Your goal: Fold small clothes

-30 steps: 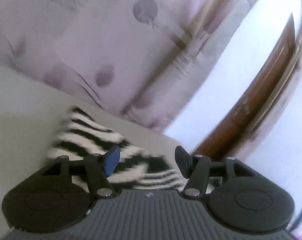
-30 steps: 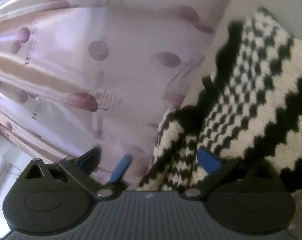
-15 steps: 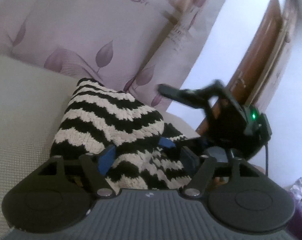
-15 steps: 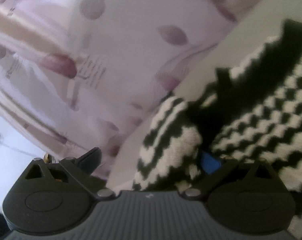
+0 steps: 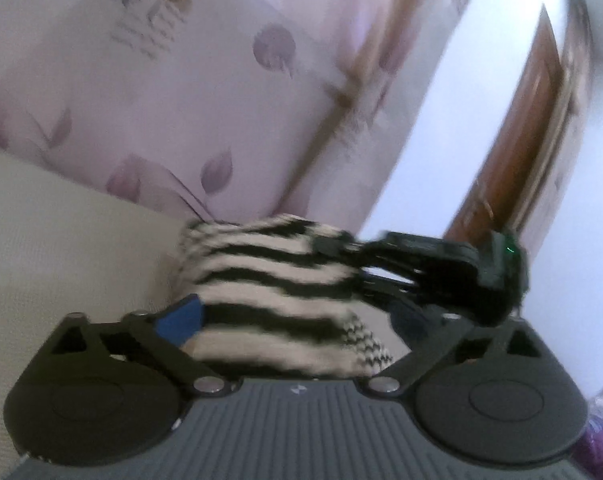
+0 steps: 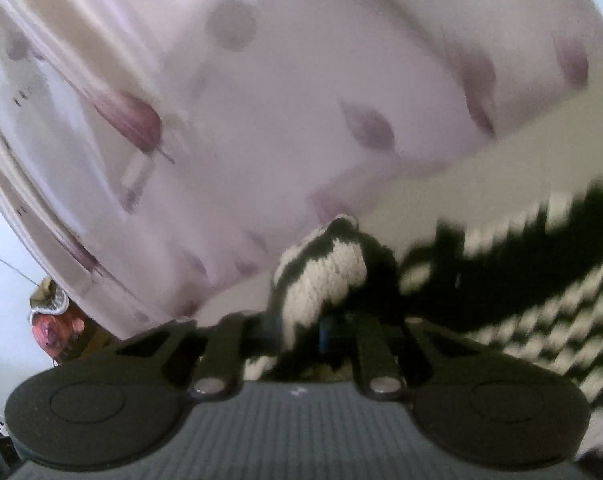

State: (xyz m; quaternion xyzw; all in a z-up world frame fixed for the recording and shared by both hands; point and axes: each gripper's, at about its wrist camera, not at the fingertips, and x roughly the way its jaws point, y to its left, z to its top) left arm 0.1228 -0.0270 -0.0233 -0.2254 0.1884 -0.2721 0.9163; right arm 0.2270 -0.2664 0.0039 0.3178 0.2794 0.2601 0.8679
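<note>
A black-and-white zigzag knit garment lies bunched on a pale beige surface. My left gripper is open, its blue-padded fingers either side of the knit, not pinching it. My right gripper is shut on a raised fold of the same knit; the rest of the garment spreads to the right. The right gripper also shows in the left wrist view, at the knit's right end. Both views are blurred.
A pink curtain with purple leaf prints hangs right behind the surface. A brown wooden door and a white wall stand to the right. Some coloured clutter lies low at the left in the right wrist view.
My right gripper has closed on a fold of the knit; it was open before. My left gripper has stayed open and moved in, so the garment now lies between its fingers.
</note>
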